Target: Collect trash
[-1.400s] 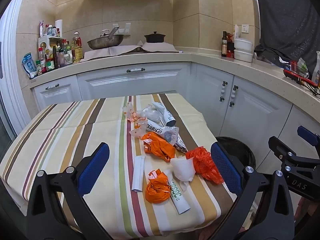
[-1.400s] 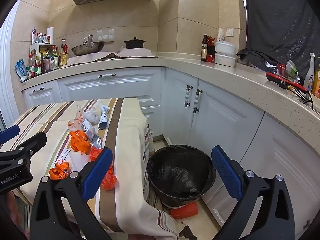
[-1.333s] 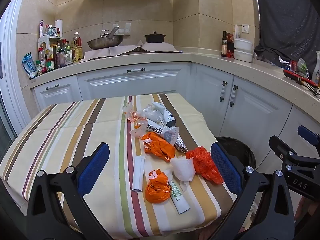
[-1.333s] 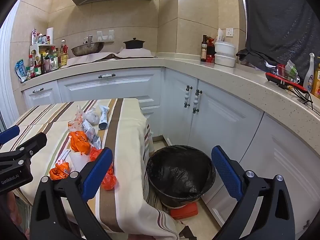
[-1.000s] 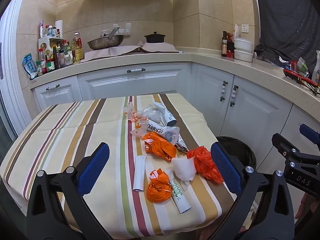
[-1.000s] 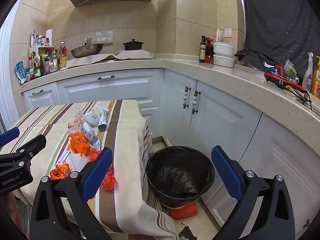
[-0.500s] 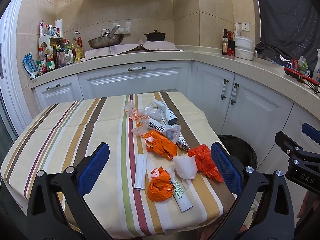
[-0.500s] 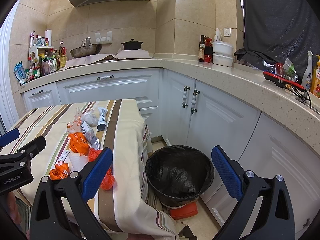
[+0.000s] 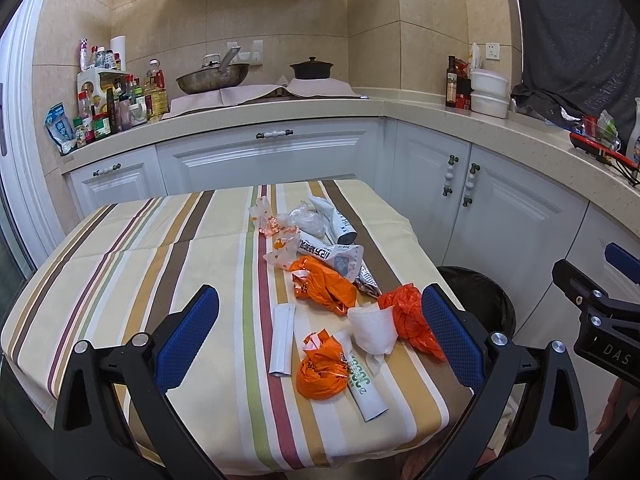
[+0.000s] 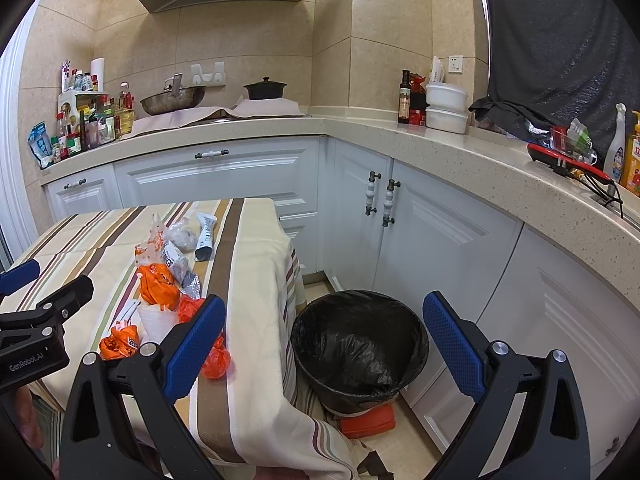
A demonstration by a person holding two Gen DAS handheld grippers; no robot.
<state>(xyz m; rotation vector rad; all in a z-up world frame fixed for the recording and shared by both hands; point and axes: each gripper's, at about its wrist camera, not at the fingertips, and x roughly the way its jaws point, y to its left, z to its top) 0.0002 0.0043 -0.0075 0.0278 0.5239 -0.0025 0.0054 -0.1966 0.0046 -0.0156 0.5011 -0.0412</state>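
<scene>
Trash lies in a row on the striped tablecloth [image 9: 132, 248]: orange plastic bags [image 9: 322, 372] [image 9: 408, 320] [image 9: 324, 284], a crumpled white paper cup [image 9: 374, 330], a flat white wrapper [image 9: 282, 338], printed wrappers [image 9: 332, 254] and a white tube [image 9: 340, 222]. My left gripper [image 9: 318, 340] is open and empty, held above the near end of the trash. My right gripper [image 10: 320, 340] is open and empty, off the table's right side, above the black-lined trash bin [image 10: 360, 344]. The same orange bags [image 10: 158, 284] show in the right wrist view.
White kitchen cabinets [image 10: 432, 240] and a beige counter [image 10: 460, 148] wrap around behind and to the right. A wok [image 9: 212, 78], a black pot [image 9: 311, 70] and bottles [image 9: 104, 108] stand on the counter. An orange object [image 10: 368, 420] lies on the floor by the bin.
Both grippers have drifted slightly; the views shift a little. Both stay open and empty. The trash has not moved.
</scene>
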